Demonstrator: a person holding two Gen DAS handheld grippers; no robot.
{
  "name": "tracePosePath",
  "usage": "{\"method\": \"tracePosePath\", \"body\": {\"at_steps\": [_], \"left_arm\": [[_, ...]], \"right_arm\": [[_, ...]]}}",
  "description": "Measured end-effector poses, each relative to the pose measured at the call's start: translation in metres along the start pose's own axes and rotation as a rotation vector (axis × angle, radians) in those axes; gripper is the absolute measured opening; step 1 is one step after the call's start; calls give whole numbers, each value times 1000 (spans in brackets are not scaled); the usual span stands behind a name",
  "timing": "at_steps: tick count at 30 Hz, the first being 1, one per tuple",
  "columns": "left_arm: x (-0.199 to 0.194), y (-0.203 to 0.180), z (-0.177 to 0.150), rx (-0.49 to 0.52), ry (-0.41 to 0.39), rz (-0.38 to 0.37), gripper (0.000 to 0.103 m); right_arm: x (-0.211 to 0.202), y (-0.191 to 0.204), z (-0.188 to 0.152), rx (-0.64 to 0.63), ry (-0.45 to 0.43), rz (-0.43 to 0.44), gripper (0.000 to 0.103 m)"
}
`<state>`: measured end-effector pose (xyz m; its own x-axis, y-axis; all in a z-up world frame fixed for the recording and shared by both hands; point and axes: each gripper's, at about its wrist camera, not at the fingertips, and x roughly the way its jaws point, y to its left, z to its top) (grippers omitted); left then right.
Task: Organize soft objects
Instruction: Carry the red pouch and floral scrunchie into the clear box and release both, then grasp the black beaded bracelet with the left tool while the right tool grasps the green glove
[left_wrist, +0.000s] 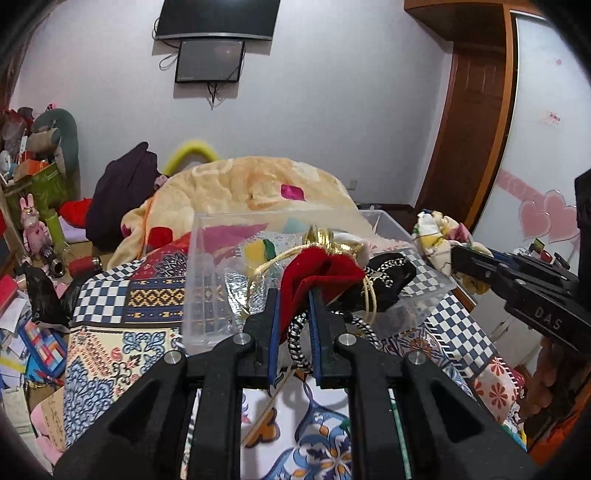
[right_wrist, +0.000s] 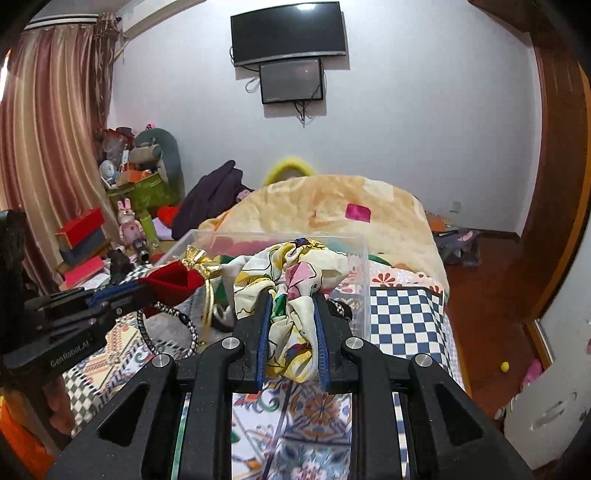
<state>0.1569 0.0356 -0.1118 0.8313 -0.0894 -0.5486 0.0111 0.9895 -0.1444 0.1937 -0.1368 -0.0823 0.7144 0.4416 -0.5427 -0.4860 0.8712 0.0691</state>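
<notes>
Left wrist view: left gripper (left_wrist: 293, 295) has its fingers (left_wrist: 273, 325) pinched on a red velvet bow (left_wrist: 317, 273), held up in front of a clear plastic box (left_wrist: 207, 280). A gold ribbon bow (left_wrist: 325, 236) sits just behind the red one, and a thin gold cord (left_wrist: 369, 299) loops down beside the right finger. A black-and-white braided band (left_wrist: 295, 343) hangs between the fingers below the red fabric; cannot tell whether it is pinched too. A black piece with a chain pattern (left_wrist: 388, 273) lies just right of the red bow. At the right edge, the right gripper (left_wrist: 458, 264) reaches in, fingers closed on a floral cloth (left_wrist: 439, 236).

Right wrist view: fingers (right_wrist: 321, 332) pressed in on the bunched floral cloth (right_wrist: 291, 280), cream with yellow, pink and green print. The cloth is lifted over the near wall of the clear plastic box (right_wrist: 362, 258). The left gripper (right_wrist: 142, 290) comes in from the left with the red velvet bow (right_wrist: 173, 280) in its tips, the gold ribbon bow (right_wrist: 201, 264) touching behind it. The braided band (right_wrist: 166, 325) curves below.

The box rests on a patchwork bedspread (right_wrist: 406, 306) with blue checks. A beige blanket (right_wrist: 332, 206) is heaped behind the box. A dark screen (right_wrist: 288, 33) hangs on the wall.
</notes>
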Motion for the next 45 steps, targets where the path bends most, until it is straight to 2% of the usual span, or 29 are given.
{"method": "tracePosePath", "body": {"at_steps": [6, 11, 17, 22, 31, 35, 38, 45], "left_arm": [[10, -5, 6, 24, 10, 17, 16], [14, -2, 6, 15, 25, 24, 42], [12, -3, -1, 35, 37, 31, 52], [3, -5, 0, 49, 30, 28, 55], [-33, -2, 5, 34, -20, 12, 76], [-48, -1, -3, 42, -15, 14, 85], [-55, 0, -14, 46, -2, 23, 89], [-58, 5, -50, 57, 80, 54, 89]], "right_arm": [[27, -4, 5, 16, 54, 2, 19], [43, 2, 2, -6, 102, 8, 19], [46, 3, -1, -40, 136, -1, 24], [37, 1, 3, -46, 131, -4, 39], [-7, 2, 5, -72, 52, -5, 70], [-21, 6, -1, -66, 40, 19, 83], [-25, 13, -14, -73, 63, 44, 83], [-11, 34, -49, -81, 177, 117, 83]]}}
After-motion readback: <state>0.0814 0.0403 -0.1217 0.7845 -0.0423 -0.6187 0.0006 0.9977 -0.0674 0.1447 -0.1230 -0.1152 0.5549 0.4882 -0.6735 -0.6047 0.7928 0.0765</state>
